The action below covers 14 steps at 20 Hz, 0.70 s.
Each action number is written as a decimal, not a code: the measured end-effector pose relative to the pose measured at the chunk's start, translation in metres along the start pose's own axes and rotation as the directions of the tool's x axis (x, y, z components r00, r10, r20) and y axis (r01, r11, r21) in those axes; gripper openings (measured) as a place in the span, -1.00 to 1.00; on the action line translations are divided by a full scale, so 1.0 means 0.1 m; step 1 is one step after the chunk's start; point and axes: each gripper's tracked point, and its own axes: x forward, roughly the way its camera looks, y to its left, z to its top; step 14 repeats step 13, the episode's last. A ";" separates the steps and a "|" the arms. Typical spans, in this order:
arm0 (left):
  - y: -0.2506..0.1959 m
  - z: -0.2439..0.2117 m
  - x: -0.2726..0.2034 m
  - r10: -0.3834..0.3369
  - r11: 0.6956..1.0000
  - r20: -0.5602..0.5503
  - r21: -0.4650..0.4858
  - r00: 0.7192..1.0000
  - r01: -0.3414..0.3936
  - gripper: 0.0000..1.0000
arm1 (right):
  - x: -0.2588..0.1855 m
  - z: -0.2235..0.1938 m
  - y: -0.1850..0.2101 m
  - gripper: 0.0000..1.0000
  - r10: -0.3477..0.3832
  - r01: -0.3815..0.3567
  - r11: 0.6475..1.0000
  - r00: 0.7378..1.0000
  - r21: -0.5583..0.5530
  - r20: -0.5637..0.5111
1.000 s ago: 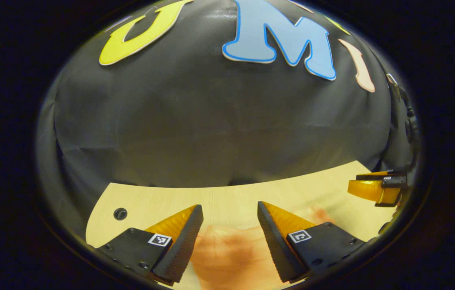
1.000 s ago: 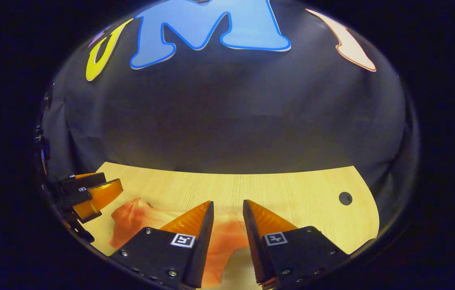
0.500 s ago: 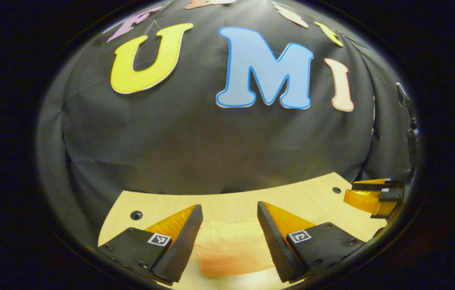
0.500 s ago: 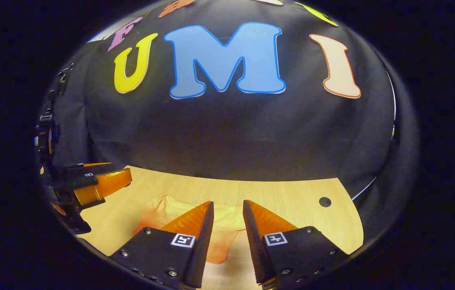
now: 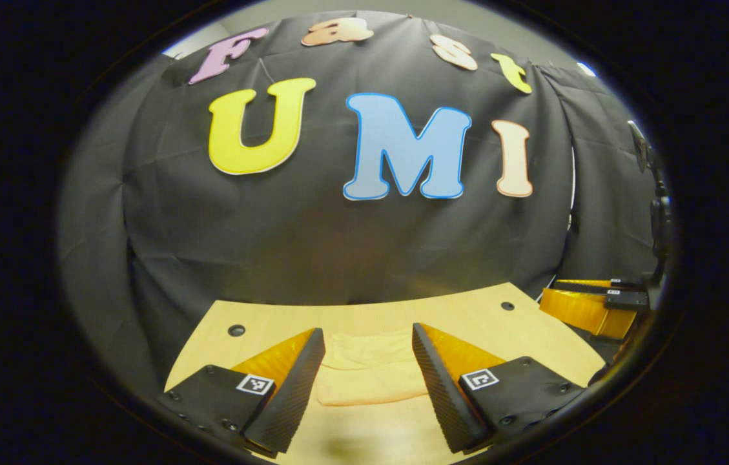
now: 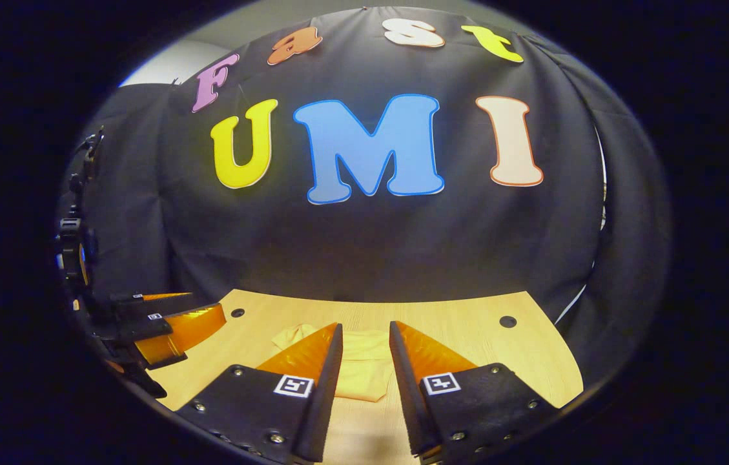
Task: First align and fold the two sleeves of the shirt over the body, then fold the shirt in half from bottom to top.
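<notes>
The shirt [image 5: 367, 371], pale peach, lies folded into a compact rectangle on the wooden table [image 5: 261, 323]. In the left gripper view it sits beyond and between the fingers of my left gripper [image 5: 368, 339], which is open and holds nothing. In the right gripper view the shirt [image 6: 364, 371] lies behind the fingertips of my right gripper [image 6: 365, 329], whose jaws stand a narrow gap apart, empty. Both grippers hover clear of the cloth. The left gripper [image 6: 164, 323] also appears at the left edge of the right gripper view, and the right gripper [image 5: 596, 303] at the right edge of the left gripper view.
The table's far edge meets the black cloth wall. Two small round holes [image 6: 507, 321] [image 6: 237, 312] sit near the table's back corners. Bare wood lies on both sides of the shirt.
Both grippers have drawn back and up from the shirt, which now looks smaller and farther off. The shirt stays folded on the table. Finger gaps are unchanged.
</notes>
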 end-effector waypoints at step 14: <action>0.23 -0.13 -0.49 0.031 0.999 0.004 -0.045 1.000 -0.031 0.80 | -0.49 -0.37 -0.20 -0.05 -0.056 0.057 0.998 0.998 0.030 -0.027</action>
